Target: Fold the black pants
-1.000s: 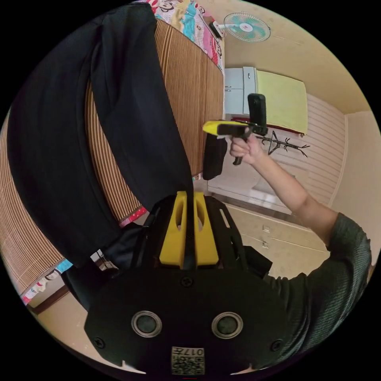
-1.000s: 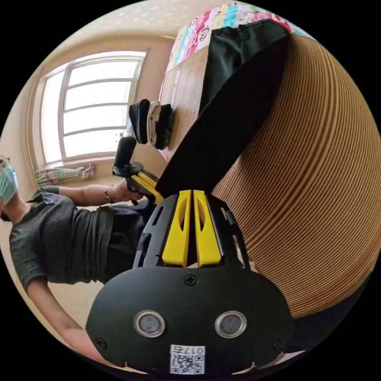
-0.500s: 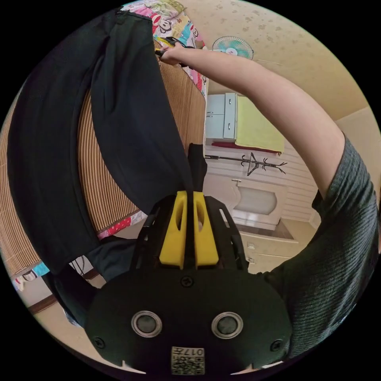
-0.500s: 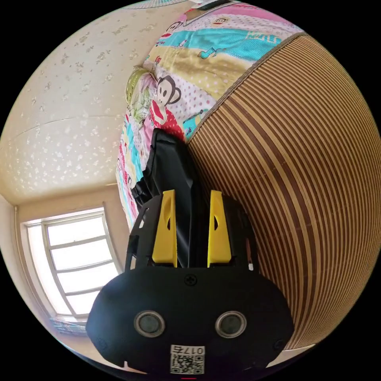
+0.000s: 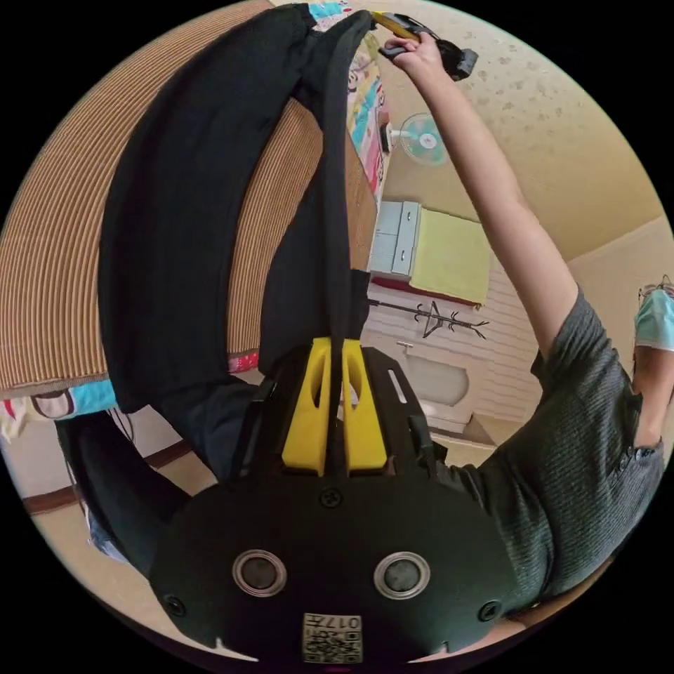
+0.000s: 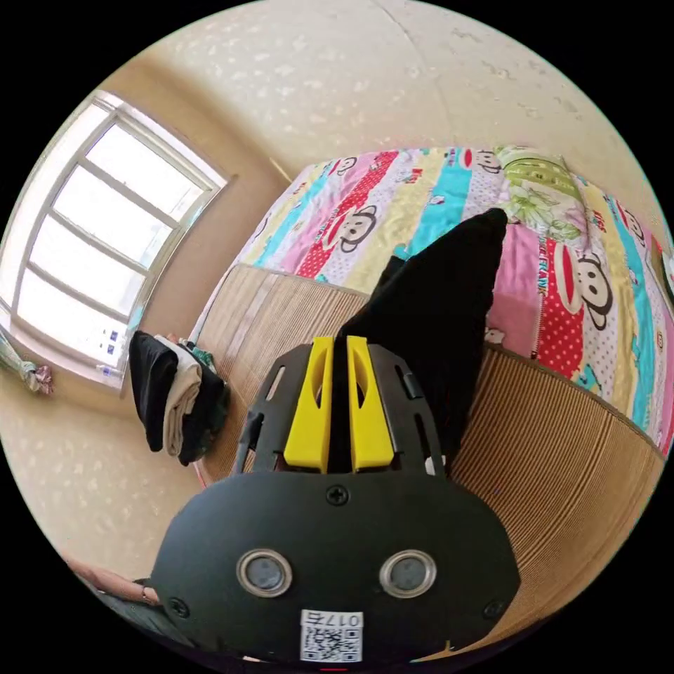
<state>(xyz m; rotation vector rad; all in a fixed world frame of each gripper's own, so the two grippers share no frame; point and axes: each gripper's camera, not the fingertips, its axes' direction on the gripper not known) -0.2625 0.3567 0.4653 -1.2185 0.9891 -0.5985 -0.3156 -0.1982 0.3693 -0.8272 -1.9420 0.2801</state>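
- In the left gripper view, my left gripper (image 5: pixel 335 344) has its two yellow jaws pinched narrow on a fold of the black cloth pants (image 5: pixel 182 232), which runs taut from the jaw tips up toward the far end of the bed.
- The same view shows the pants spread over the brown striped woven mat (image 5: pixel 63 281) on the bed, one leg lying wide across it and hanging off the near edge.
- There too, my bare arm reaches up to my right gripper (image 5: pixel 404 28) at the far end of the pants, right at the cloth; whether it grips cannot be told from here.
- The right gripper view settles it: my right gripper (image 6: pixel 335 344) has its jaws nearly together with black cloth between them, a dark peak of pants (image 6: pixel 442 302) rising beyond.
- That view also gives the bright cartoon-monkey quilt (image 6: pixel 562 239) past the mat, a stack of folded clothes (image 6: pixel 179 400) at the left, and a window (image 6: pixel 91 239).
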